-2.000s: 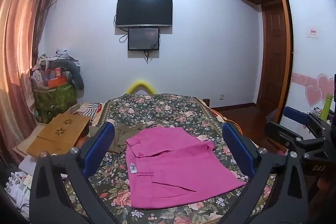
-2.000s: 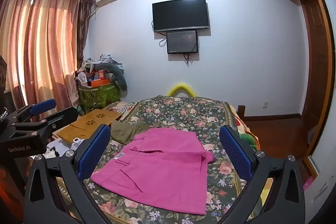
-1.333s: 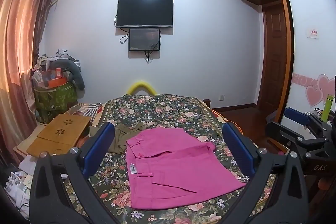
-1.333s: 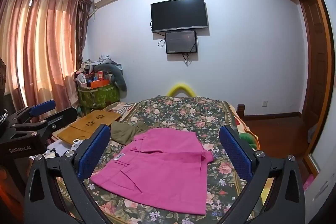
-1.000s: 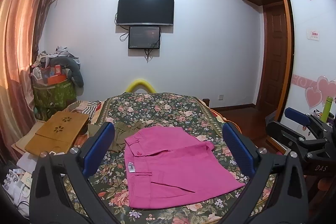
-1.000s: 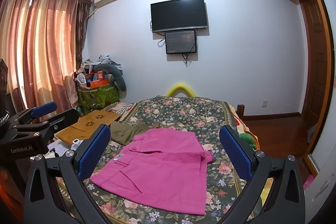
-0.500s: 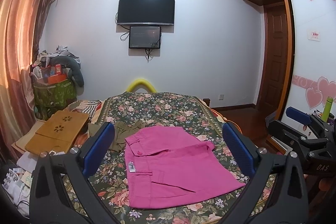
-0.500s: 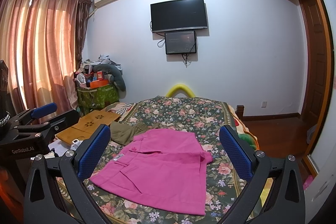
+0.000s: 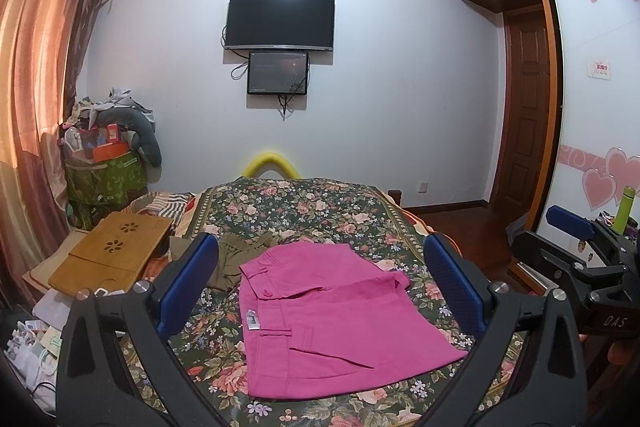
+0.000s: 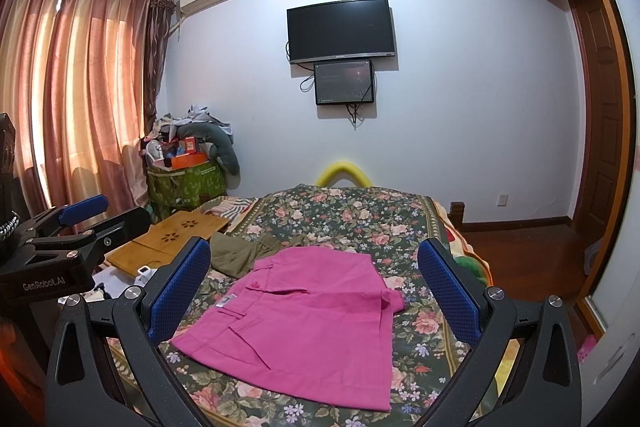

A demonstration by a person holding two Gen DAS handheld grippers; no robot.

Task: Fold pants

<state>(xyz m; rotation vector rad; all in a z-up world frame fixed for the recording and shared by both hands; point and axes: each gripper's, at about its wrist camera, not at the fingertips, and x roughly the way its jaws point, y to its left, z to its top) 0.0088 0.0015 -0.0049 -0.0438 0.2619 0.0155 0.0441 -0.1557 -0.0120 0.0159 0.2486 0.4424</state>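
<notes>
Pink pants (image 9: 332,319) (image 10: 304,323) lie flat on the floral bedspread (image 9: 304,211) (image 10: 360,215), waistband towards the left with a small white tag showing. My left gripper (image 9: 320,283) is held above the near end of the bed, open and with nothing between its blue pads. Likewise my right gripper (image 10: 316,287) hovers open and holds nothing. Each gripper shows at the edge of the other's view: the right gripper (image 9: 580,247) to the right, the left gripper (image 10: 80,223) to the left.
An olive garment (image 9: 240,251) (image 10: 236,251) lies crumpled just beyond the pants' left corner. A wooden lap tray (image 9: 112,251) and clutter sit left of the bed. A yellow foam arch (image 9: 272,163) marks the far bed end. A door and wardrobe stand right.
Both grippers stay open above the bed with only a slight drift of the views. The pants have not moved.
</notes>
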